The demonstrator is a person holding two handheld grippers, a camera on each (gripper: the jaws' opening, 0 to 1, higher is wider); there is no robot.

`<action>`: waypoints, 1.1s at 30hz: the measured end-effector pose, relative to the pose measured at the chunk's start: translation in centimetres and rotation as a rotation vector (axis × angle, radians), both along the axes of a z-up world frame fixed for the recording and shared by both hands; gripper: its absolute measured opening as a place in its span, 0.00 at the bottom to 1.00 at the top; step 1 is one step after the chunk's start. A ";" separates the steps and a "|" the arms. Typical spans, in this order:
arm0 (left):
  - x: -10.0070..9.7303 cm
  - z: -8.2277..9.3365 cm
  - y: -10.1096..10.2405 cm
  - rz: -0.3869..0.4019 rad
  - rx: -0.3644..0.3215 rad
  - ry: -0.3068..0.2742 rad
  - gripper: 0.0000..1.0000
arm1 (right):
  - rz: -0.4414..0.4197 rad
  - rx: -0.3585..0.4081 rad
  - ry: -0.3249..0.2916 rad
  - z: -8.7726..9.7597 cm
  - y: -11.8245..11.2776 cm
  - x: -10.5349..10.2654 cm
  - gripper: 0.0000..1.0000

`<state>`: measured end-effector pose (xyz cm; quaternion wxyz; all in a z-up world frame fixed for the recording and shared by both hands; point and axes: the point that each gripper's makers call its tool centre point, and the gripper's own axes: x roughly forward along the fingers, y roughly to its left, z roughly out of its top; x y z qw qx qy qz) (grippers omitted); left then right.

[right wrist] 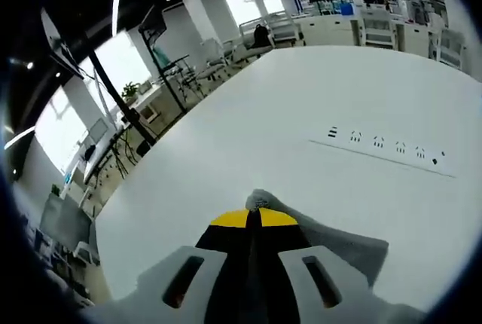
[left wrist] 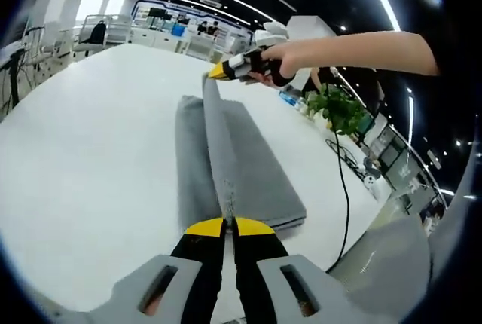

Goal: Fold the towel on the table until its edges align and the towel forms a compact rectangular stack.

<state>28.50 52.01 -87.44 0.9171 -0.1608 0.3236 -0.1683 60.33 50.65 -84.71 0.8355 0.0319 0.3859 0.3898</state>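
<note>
Both grippers clench the grey towel (left wrist: 226, 158): left gripper (left wrist: 228, 226) at its near end, right gripper (left wrist: 218, 70) at its far end, above the table (left wrist: 90, 151).

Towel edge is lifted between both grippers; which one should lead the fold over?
Neither alone, probably. The left gripper and right gripper each clamp one end of the towel, so both should carry the edge across together.

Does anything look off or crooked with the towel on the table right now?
Nothing damaged or spilled. The gray towel lies folded on the white table, its top edge lifted into a taut ridge between the left gripper and right gripper.
</note>
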 end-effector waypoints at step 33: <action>-0.1 -2.0 1.0 -0.059 0.019 0.074 0.03 | 0.072 -0.032 -0.006 -4.2 2.0 0.0 0.02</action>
